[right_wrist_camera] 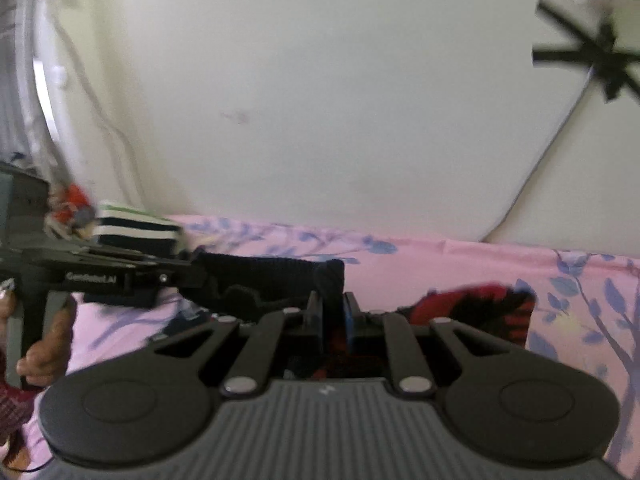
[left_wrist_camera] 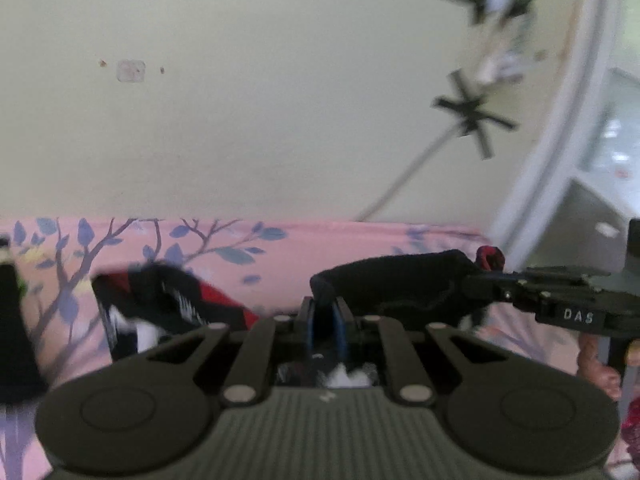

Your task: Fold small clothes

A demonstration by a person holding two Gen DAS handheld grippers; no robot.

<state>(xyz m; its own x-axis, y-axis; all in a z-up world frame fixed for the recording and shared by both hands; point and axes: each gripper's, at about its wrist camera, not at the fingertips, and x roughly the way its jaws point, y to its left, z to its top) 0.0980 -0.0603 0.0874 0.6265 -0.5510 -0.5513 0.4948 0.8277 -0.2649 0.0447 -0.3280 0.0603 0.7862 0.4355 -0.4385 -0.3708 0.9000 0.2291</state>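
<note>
Both grippers, left gripper (left_wrist_camera: 325, 312) and right gripper (right_wrist_camera: 332, 312), clenching small black knitted garment (left_wrist_camera: 400, 280), lifting above pink floral bedsheet (left_wrist_camera: 320, 248); fold just beginning, red-black cloth (right_wrist_camera: 472, 308) waiting.

Right gripper (right_wrist_camera: 331, 316) sits low centre, jaws nearly together, pinching the near end of a black sock (right_wrist_camera: 276, 280). That sock stretches left across mid-frame to the left gripper (right_wrist_camera: 192, 276), which comes in from the left edge and clamps the far end. A hand (right_wrist_camera: 44, 344) grips its handle at lower left. Behind it, a striped folded cloth (right_wrist_camera: 136, 228) lies on the pink floral sheet (right_wrist_camera: 460, 268). A red-and-black garment (right_wrist_camera: 472, 312) lies right of centre. Pale wall (right_wrist_camera: 320, 100) fills the top; everything's blurred.
</note>
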